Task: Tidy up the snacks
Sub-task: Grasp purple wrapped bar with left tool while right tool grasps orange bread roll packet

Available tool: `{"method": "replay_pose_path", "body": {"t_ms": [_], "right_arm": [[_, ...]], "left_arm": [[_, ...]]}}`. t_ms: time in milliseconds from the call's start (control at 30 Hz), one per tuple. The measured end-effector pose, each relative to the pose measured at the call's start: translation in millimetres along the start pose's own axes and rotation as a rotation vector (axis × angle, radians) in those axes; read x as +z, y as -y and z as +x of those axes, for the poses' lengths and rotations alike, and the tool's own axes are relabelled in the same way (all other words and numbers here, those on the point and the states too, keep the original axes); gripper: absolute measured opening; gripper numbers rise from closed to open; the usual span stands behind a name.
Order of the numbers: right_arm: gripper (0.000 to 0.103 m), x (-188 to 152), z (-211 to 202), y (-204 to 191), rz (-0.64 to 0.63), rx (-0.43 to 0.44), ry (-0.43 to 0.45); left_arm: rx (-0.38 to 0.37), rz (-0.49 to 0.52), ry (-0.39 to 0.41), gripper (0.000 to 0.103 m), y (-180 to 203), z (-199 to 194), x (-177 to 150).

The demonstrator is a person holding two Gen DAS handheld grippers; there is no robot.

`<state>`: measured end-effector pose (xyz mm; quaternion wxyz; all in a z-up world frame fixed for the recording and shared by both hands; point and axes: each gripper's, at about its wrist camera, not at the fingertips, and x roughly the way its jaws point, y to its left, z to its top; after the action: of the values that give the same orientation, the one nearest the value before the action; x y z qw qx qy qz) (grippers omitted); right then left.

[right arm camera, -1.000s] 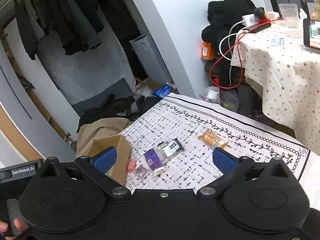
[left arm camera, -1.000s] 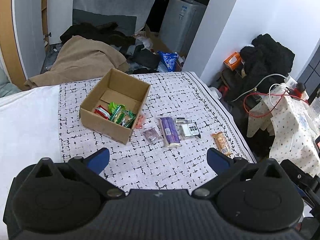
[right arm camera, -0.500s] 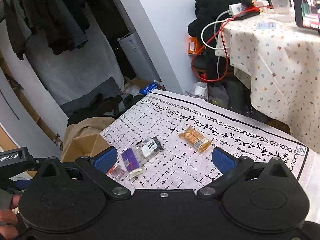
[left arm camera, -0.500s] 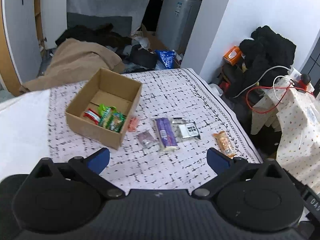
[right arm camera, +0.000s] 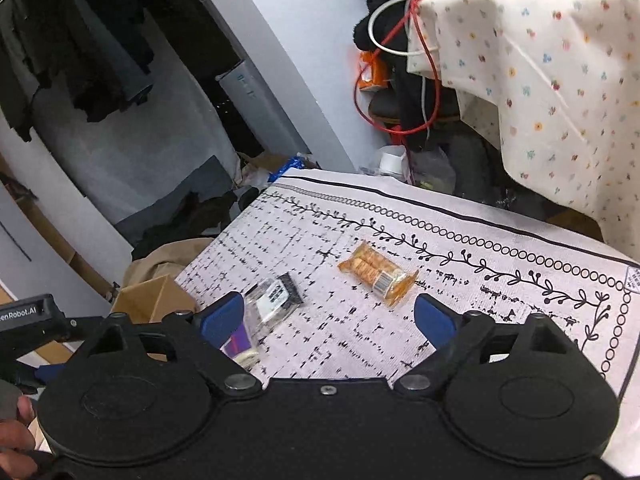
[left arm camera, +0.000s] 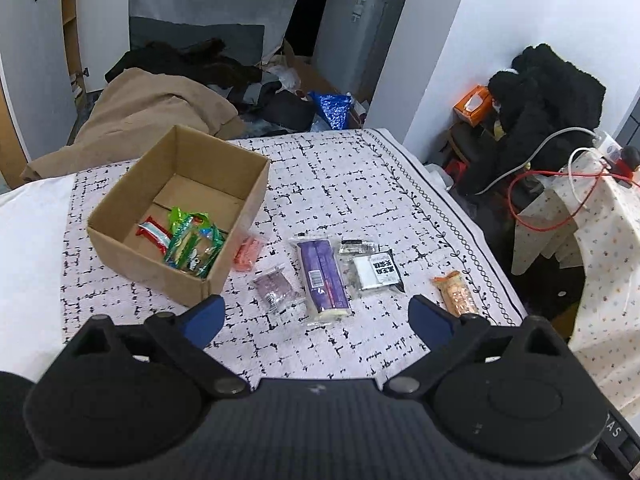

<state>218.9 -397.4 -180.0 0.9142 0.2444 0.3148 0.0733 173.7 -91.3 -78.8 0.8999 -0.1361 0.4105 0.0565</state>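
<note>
A cardboard box sits on the patterned cloth with a red snack and green snacks inside. Beside it lie a pink pack, a small purple pack, a long purple bar, a black-and-white pack and an orange cracker pack. My left gripper is open and empty, above the cloth's near side. My right gripper is open and empty, hovering just short of the orange cracker pack; the black-and-white pack lies left of it.
The patterned cloth ends at a bordered edge on the right. Beyond it stand a floral-covered table with red and white cables. Clothes and a tan blanket lie on the floor behind the box.
Both grippers have moved forward and lower toward the snacks. The right one swung right so the orange cracker pack now sits between its fingers' line. Both stayed open.
</note>
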Motion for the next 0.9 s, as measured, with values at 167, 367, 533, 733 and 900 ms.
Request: {"method": "replay_pose_path", "body": {"t_ms": [167,367,533,733,900], "right_arm": [[0.086,1,27,11,0.017,-0.013,-0.033],[0.083,3,54,20,0.017,-0.005,-0.059],[0.074,4,78,26,0.006,0.005,-0.091],[0.072,6,105,31,-0.031,-0.008,-0.120],[0.072,8,126,34,-0.045,-0.016,-0.132]], "left_arm": [[0.005,-0.006,-0.021,0.087,6,24,3],[0.026,-0.017,-0.072,0.074,14,59,2],[0.046,-0.041,-0.117,0.066,16,89,0],[0.073,-0.063,-0.167,0.061,20,128,0],[0.094,-0.075,-0.204,0.058,24,156,1]]}}
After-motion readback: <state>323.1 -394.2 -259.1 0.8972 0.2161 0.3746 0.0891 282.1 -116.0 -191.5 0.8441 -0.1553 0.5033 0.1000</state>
